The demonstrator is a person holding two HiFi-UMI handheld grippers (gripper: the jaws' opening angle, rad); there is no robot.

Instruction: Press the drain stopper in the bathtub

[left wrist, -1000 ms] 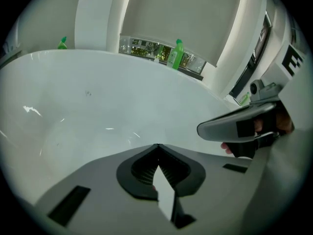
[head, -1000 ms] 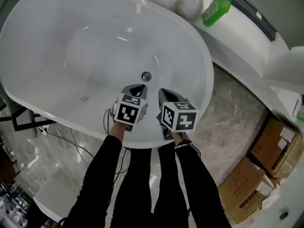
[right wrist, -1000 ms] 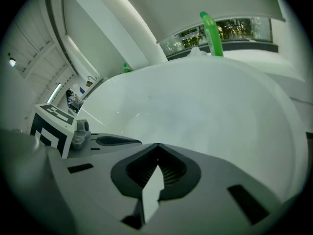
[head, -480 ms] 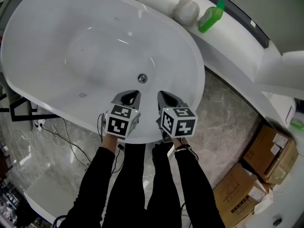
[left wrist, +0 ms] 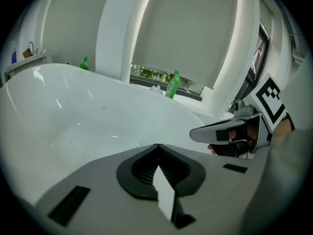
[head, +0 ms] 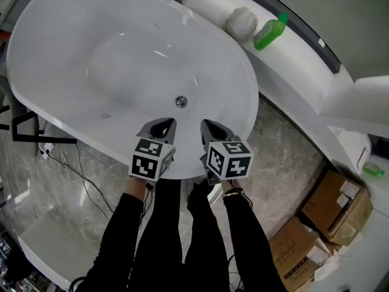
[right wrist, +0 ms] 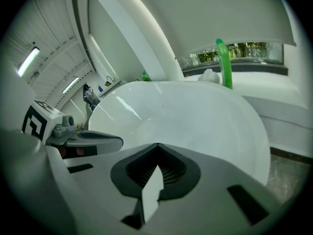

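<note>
The white oval bathtub (head: 73,17) fills the upper left of the head view. Its small round metal drain stopper (head: 180,101) sits in the tub floor near the near end. My left gripper (head: 163,124) hovers over the near rim, just short of the stopper and slightly left of it, shut and empty. My right gripper (head: 211,126) is beside it to the right, also shut and empty. In the left gripper view the closed jaws (left wrist: 157,147) point across the tub's inside, and the right gripper view (right wrist: 157,146) shows the same. The stopper is hidden in both gripper views.
A green bottle (head: 269,31) and a white puff (head: 241,20) stand on the ledge behind the tub. Cardboard boxes (head: 334,205) lie on the marble floor at the right. Cables (head: 73,169) and a black frame (head: 24,126) are at the left of the tub.
Both grippers have drawn back a little from the stopper toward the tub's near rim. Both stay shut, and the head view has shifted slightly.
</note>
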